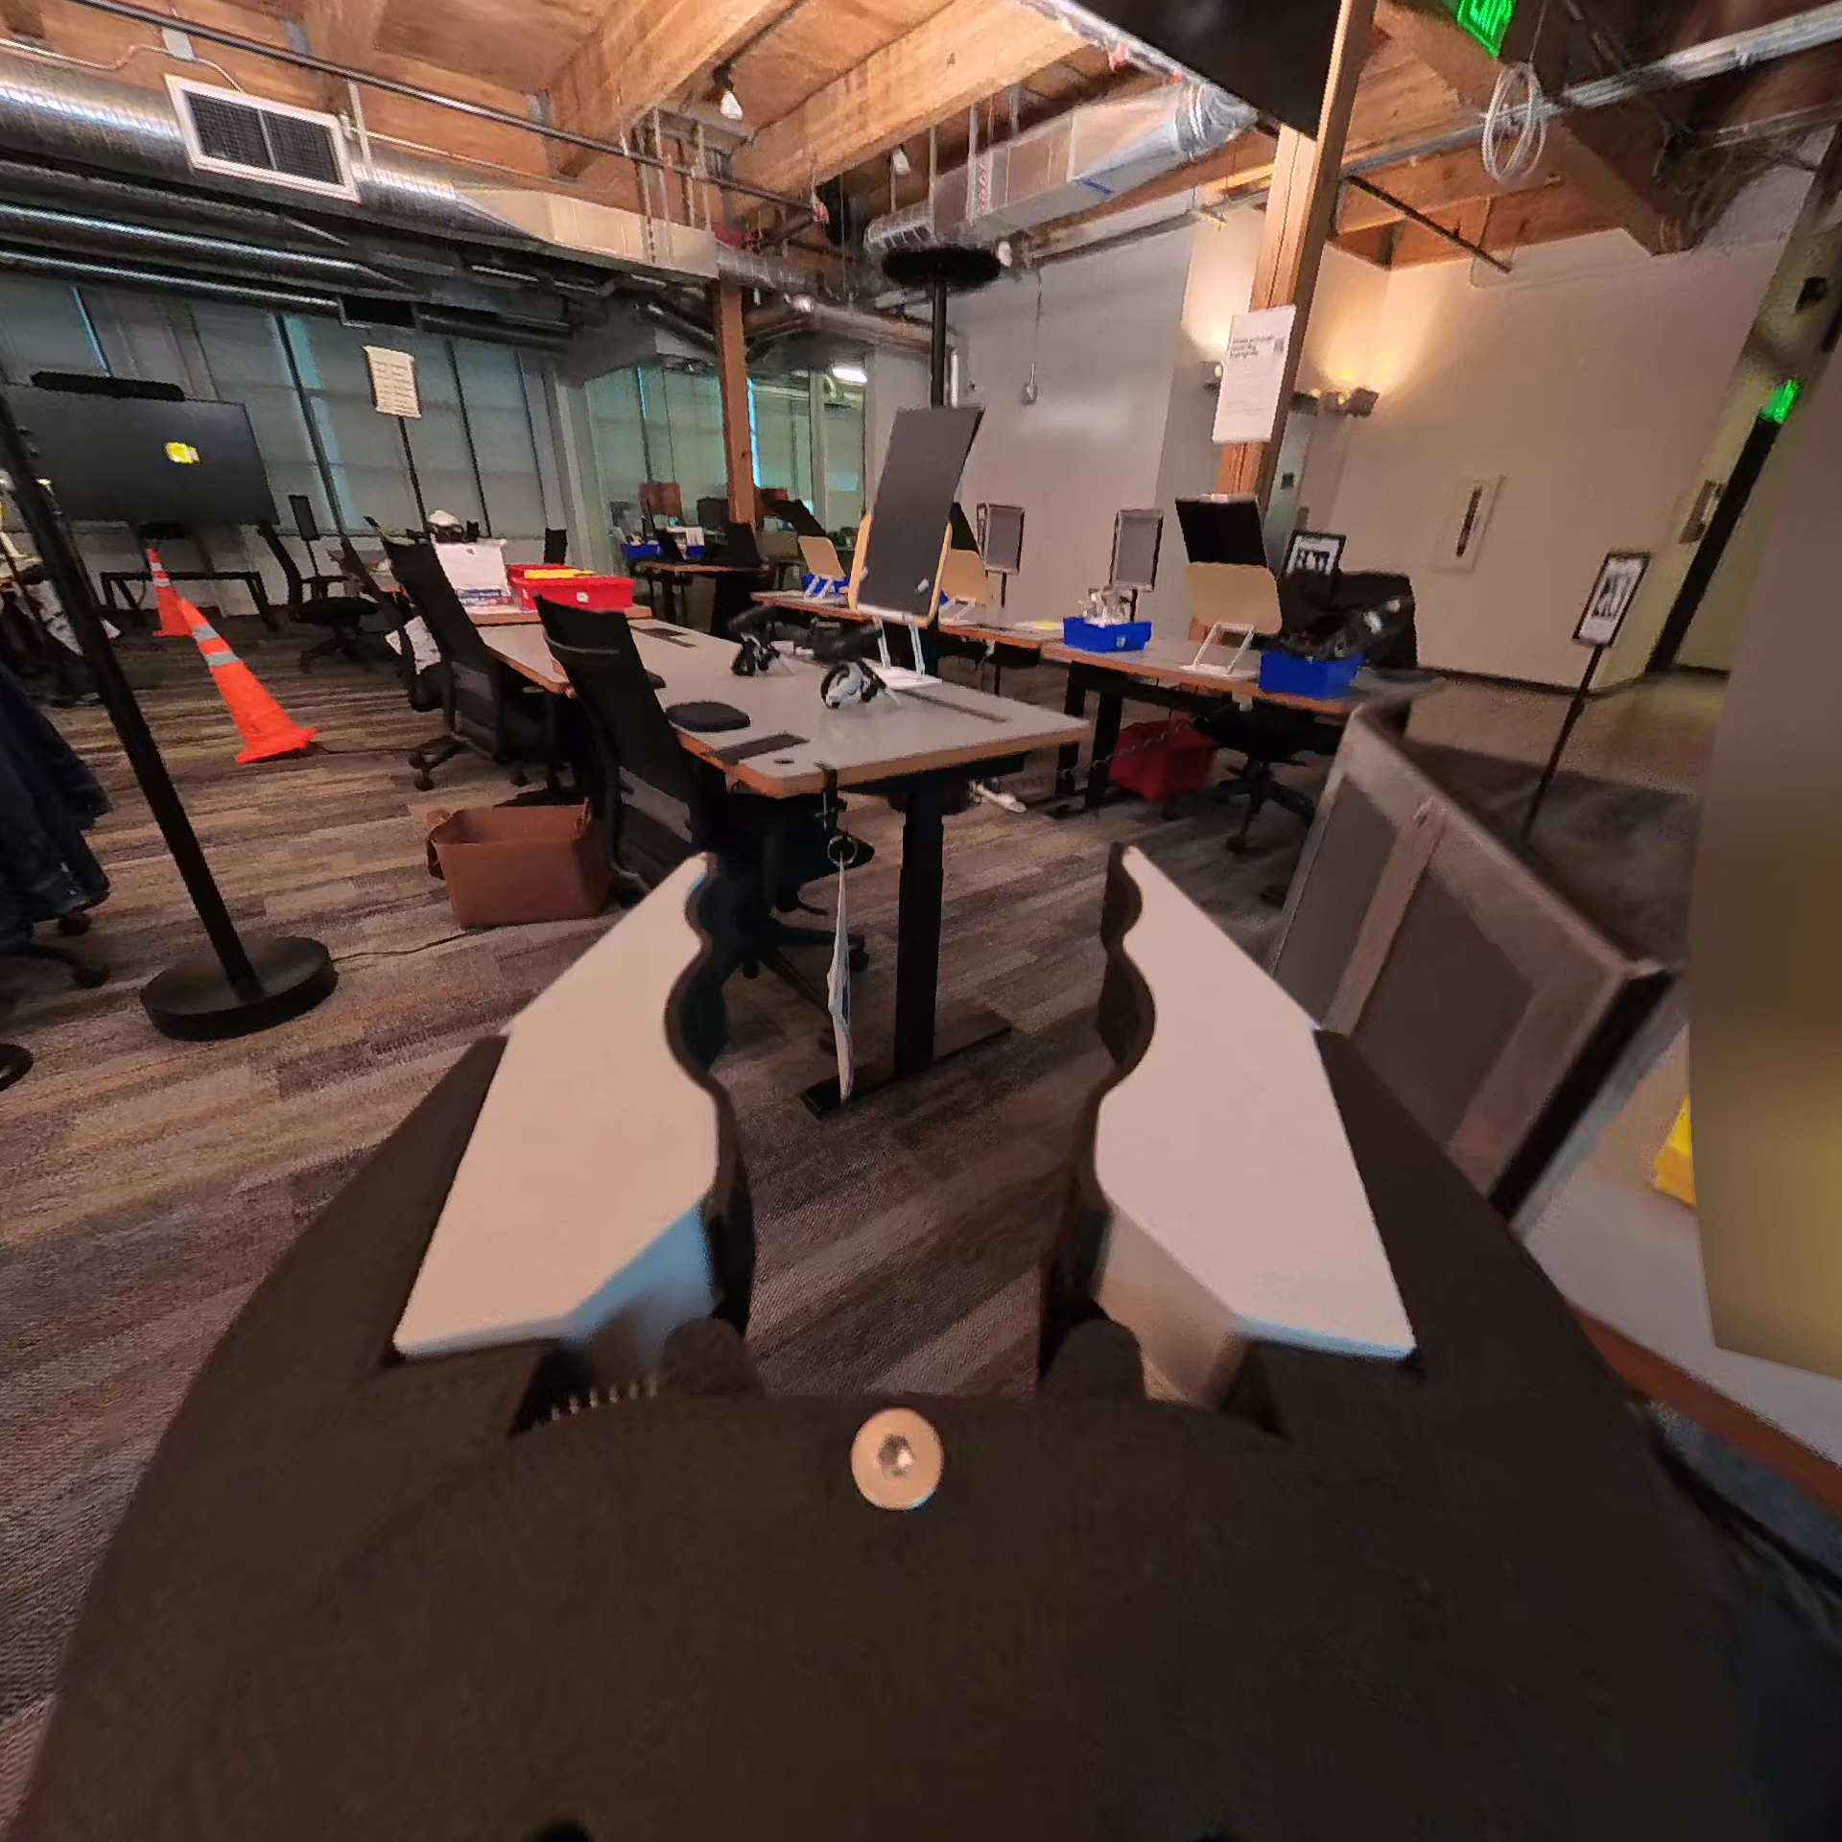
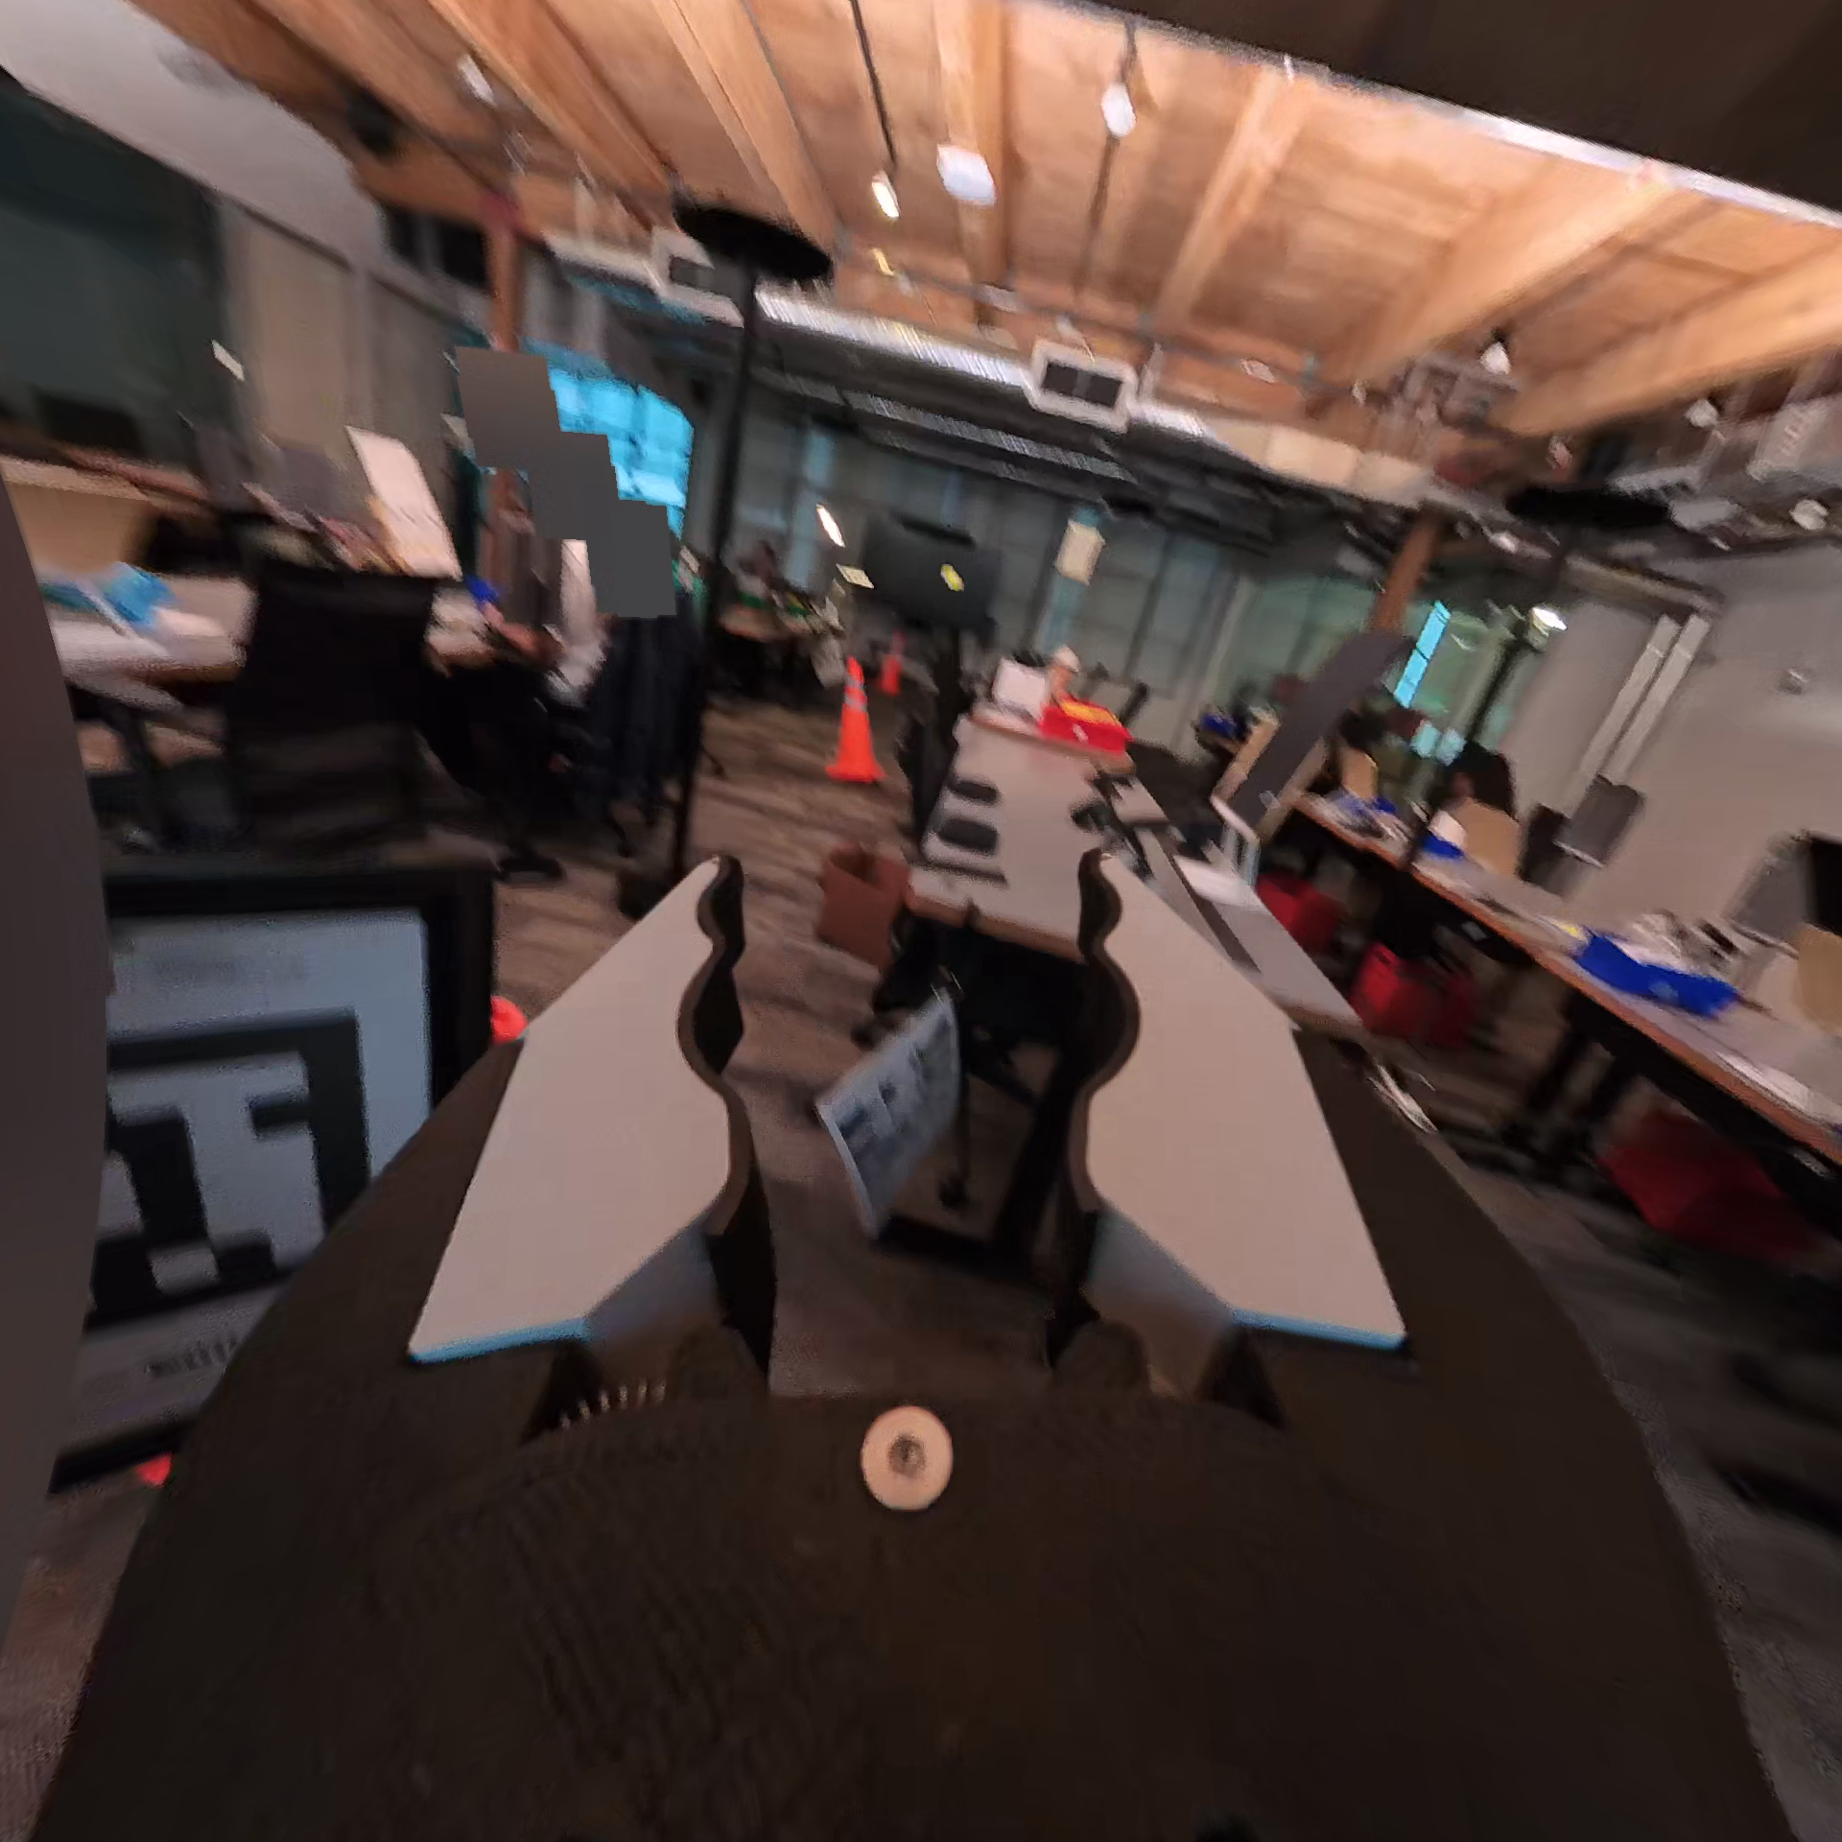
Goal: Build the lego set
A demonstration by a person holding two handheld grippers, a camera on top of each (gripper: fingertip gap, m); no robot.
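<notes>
No lego pieces show in either view. My left gripper (image 1: 912, 877) is open and empty, held up in the air and pointing across the room over the carpet. My right gripper (image 2: 909, 877) is open and empty too, also raised and pointing out into the room; its view is blurred by motion. A yellow object (image 1: 1677, 1156) sits on the near table's corner (image 1: 1595, 1256) at the right edge of the left wrist view; I cannot tell what it is.
Rows of grey desks (image 1: 877, 738) with office chairs (image 1: 618, 718), tablet stands and blue bins (image 1: 1306, 673) fill the room. Orange cones (image 1: 249, 698) and a black post on a round base (image 1: 239, 982) stand on the carpet. A framed marker sign (image 2: 259, 1106) stands close at left. There is about 50 centimeters between the tips of the two grippers.
</notes>
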